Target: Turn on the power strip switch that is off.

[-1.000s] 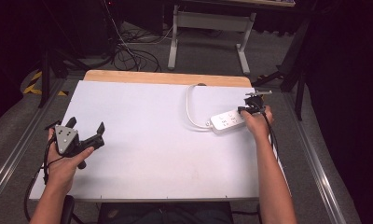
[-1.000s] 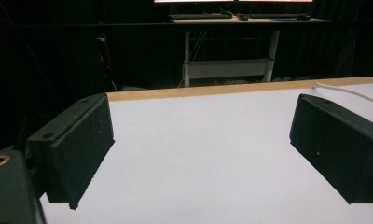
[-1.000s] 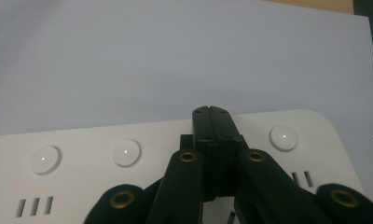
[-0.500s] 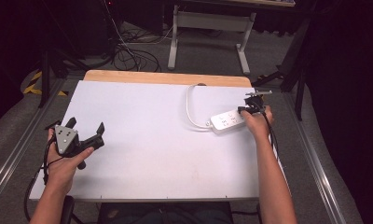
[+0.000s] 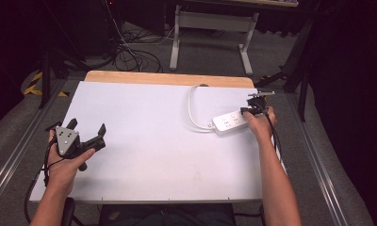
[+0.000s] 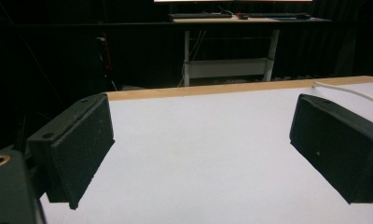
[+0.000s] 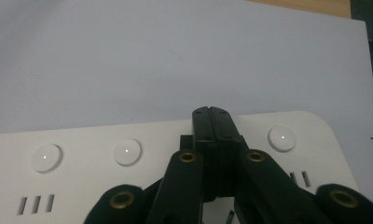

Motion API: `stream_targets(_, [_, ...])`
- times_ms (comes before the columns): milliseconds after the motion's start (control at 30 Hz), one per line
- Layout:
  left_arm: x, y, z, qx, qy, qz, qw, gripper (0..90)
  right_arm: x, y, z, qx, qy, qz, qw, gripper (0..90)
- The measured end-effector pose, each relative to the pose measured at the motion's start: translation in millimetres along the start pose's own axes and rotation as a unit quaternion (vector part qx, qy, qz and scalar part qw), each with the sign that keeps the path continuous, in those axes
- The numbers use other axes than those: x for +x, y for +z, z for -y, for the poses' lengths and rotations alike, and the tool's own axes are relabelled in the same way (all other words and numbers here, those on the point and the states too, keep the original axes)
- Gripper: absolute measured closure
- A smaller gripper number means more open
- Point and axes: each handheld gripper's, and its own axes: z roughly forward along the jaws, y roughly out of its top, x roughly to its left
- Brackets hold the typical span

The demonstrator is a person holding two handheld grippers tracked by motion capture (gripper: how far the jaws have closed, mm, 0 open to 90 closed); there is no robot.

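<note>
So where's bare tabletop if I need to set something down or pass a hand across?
Most of the white table is bare: the whole stretch between the left tool and the power strip, from the wooden far edge to the near edge. It is crowded only at the far right, around the strip, its looping cable and the right tool on it.

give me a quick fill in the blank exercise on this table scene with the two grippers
1. The right gripper has its fingers ____ and rests on the white plastic power strip.
2. The left gripper has its fingers ____ above the white table top.
3. The power strip's round buttons are ____ in colour.
4. The far edge of the table is a strip of ____.

Missing words: shut; open; white; wood
</note>
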Motion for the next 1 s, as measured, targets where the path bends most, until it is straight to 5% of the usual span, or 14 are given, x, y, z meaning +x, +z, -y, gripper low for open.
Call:
stream_targets(467, [0.2,0.5,-0.2,0.0,-0.001,-0.001,1.0,6.7,0.3,0.0,1.2,-0.006,-0.001,0.003,1.0,90.0])
stream_targets(800, [1.0,0.8,-0.6,-0.002,-0.005,0.001,1.0,6.6,-4.1,-22.6,2.6,-0.071,0.001,-0.001,0.9975,90.0])
stream_targets(1000, [0.4,1.5,-1.6,-0.003,-0.002,0.004,1.0,6.7,-0.6,-47.6,6.1,-0.119,-0.018,-0.016,0.9926,90.0])
